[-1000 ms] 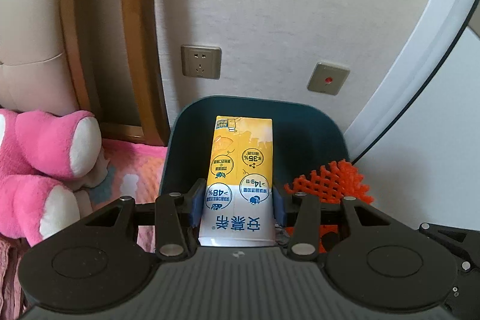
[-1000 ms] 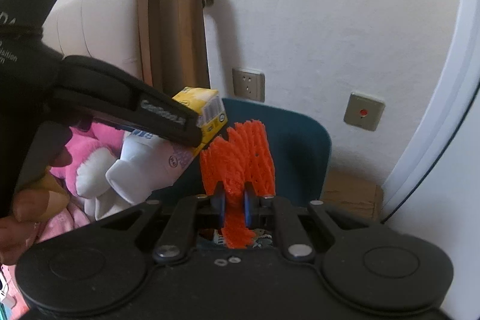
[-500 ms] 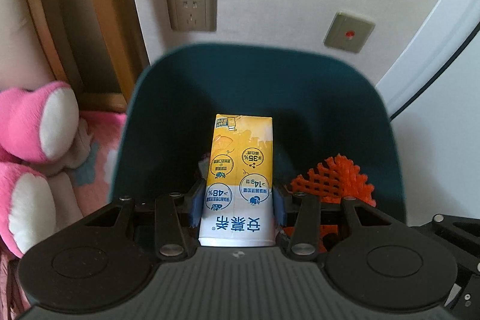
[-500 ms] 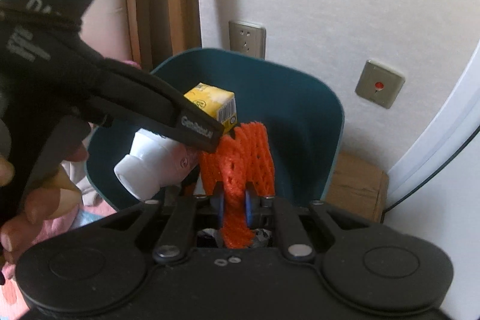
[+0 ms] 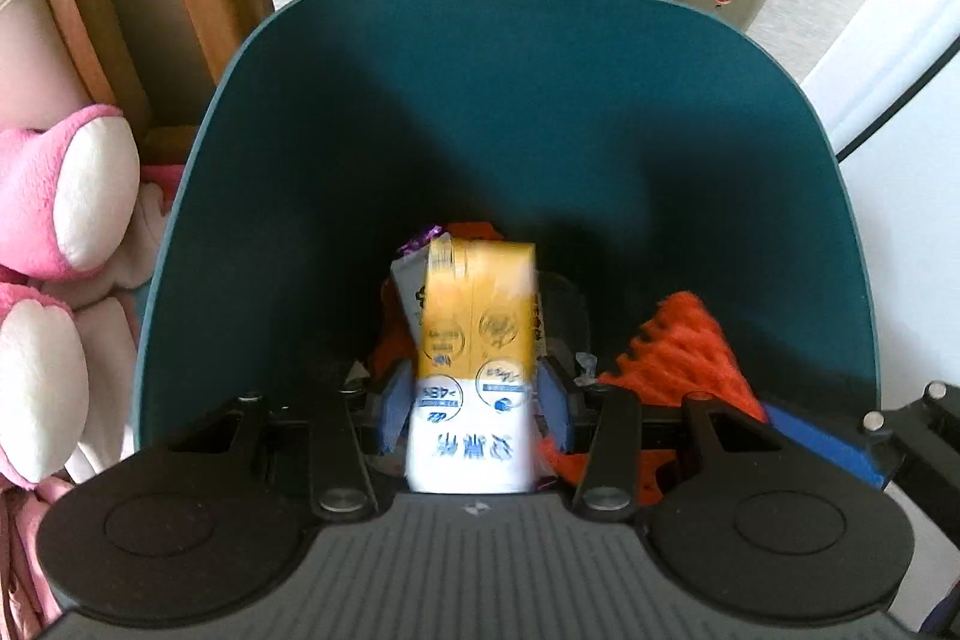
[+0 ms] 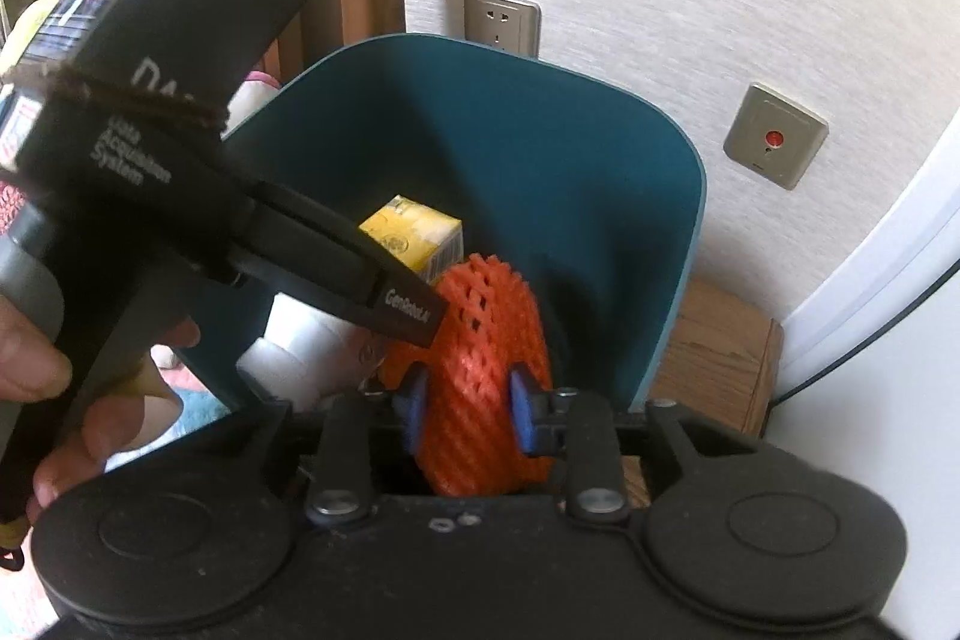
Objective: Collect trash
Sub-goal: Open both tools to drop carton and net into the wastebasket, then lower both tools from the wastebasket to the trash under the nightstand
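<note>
You are at the drop: left claw (image 5: 473,403) parted, carton (image 5: 474,370) loose over the bin (image 5: 540,112); right claw (image 6: 468,409) parted around the net (image 6: 486,388); next, withdraw both.

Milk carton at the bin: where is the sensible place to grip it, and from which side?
Across its two narrow sides near the white bottom end, coming from behind along its length. The milk carton is a long flat-sided box pointing into the bin, and the left gripper straddles it just so, pads slightly apart.
</note>
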`<state>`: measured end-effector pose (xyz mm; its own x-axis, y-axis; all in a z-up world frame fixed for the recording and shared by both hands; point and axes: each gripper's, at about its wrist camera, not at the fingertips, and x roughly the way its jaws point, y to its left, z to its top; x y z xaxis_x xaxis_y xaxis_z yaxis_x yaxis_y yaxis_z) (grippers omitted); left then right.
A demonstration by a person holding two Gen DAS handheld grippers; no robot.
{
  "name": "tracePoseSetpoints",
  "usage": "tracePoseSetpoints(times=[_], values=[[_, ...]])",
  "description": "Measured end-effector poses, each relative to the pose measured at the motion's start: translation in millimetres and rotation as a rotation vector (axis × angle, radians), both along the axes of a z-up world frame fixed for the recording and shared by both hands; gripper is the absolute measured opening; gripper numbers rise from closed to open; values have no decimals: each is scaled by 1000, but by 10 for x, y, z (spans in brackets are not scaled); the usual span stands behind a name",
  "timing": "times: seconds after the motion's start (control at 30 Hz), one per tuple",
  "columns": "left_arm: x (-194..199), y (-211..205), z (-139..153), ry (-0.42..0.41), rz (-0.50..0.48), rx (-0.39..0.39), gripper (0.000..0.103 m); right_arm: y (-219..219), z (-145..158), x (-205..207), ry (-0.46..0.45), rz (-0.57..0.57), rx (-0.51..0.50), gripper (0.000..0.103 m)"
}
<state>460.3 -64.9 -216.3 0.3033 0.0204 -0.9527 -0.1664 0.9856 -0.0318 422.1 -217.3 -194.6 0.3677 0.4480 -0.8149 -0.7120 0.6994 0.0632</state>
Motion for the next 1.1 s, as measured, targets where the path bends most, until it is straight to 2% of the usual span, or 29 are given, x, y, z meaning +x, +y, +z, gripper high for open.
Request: tracePoseSetpoints(times=[0.07, 0.17, 0.53, 0.83, 1.1], values=[[-33, -7, 37, -11, -1, 3, 57, -14, 10, -26, -1, -2, 4, 37], [-101, -35, 122, -36, -12, 5, 57, -43, 34, -16, -14, -20, 15, 48], [-442, 5, 607, -139, -51, -2, 57, -212, 361, -178, -40, -91, 83, 51], [-861, 75, 1048, -227, -91, -10, 57, -370, 685, -543, -71, -139, 130, 53], [-1293, 123, 1311, -283, -124, -31, 57, -499, 822, -854, -82, -183, 167, 56]])
